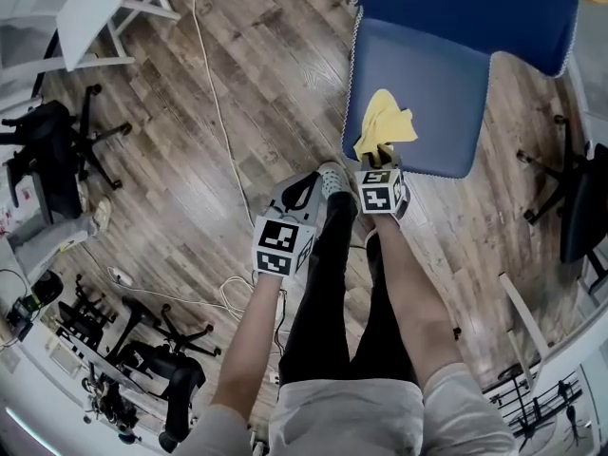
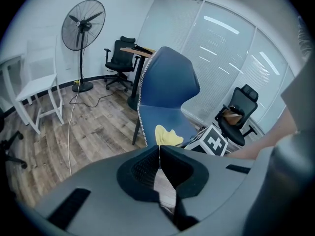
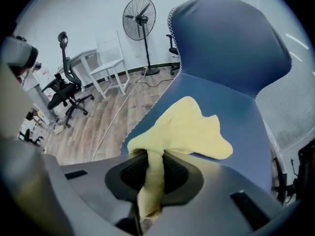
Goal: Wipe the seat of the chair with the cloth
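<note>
A blue chair with a white-stitched edge stands ahead of me, its seat (image 1: 427,84) facing me below the backrest (image 3: 231,38). A yellow cloth (image 1: 382,126) lies spread on the front part of the seat (image 3: 241,132). My right gripper (image 1: 381,152) is shut on the near end of the yellow cloth (image 3: 184,129), at the seat's front edge. My left gripper (image 1: 302,194) hangs lower left of the chair, over the floor, its jaws shut with nothing between them. From the left gripper (image 2: 159,150) view the chair (image 2: 165,90) and cloth (image 2: 167,135) are ahead.
Wooden floor (image 1: 218,112) with a white cable (image 1: 217,103) running across it. A white side table (image 1: 85,17) stands far left, black office chairs (image 1: 52,160) at the left and right edges. A standing fan (image 2: 82,28) and a window wall lie beyond the chair.
</note>
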